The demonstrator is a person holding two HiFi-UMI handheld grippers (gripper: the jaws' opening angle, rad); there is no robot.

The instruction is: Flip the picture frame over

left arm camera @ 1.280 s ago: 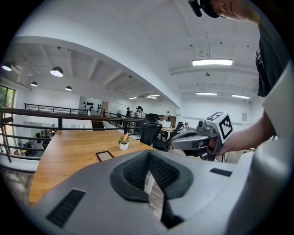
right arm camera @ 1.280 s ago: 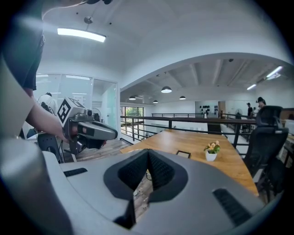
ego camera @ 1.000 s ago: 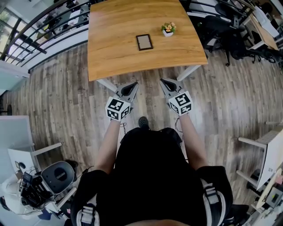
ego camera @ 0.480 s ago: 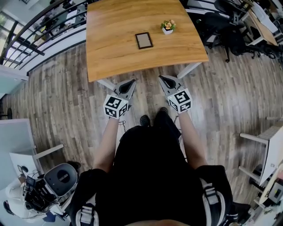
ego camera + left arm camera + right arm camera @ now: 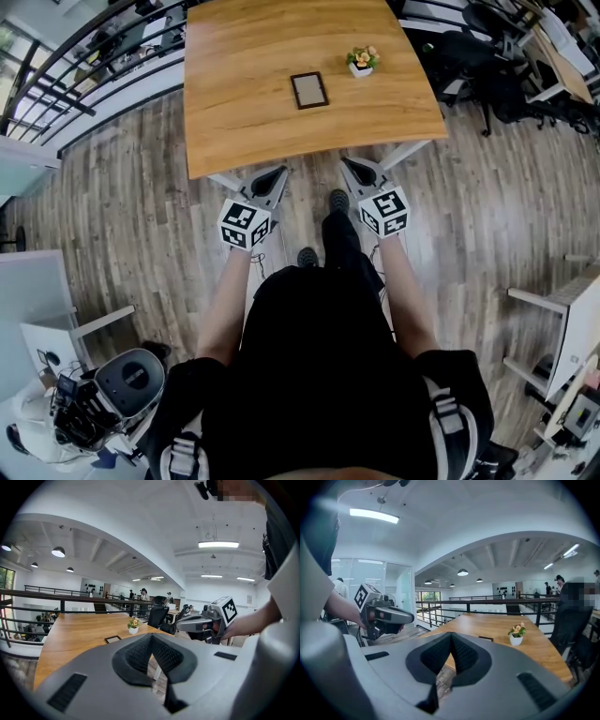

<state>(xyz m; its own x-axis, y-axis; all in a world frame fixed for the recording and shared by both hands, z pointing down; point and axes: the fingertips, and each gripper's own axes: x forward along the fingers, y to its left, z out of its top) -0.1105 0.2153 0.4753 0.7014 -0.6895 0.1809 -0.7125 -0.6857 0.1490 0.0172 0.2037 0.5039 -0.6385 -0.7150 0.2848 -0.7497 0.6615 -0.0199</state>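
Note:
A small dark picture frame (image 5: 309, 90) lies flat near the middle of the wooden table (image 5: 244, 112); it also shows as a thin dark slab in the left gripper view (image 5: 113, 639) and the right gripper view (image 5: 485, 639). My left gripper (image 5: 277, 172) and right gripper (image 5: 345, 165) are held side by side just short of the table's near edge, both shut with nothing between the jaws. Each points at the table. The frame is well beyond both.
A small white pot with flowers (image 5: 361, 63) stands on the table right of the frame. White table legs (image 5: 401, 154) slant down under the near edge. Black office chairs (image 5: 487, 75) crowd the right side; a railing (image 5: 84, 66) runs along the left. Wooden floor lies around me.
Both grippers have moved forward toward the table's near edge. My foot has stepped forward between them. The frame and pot have not moved.

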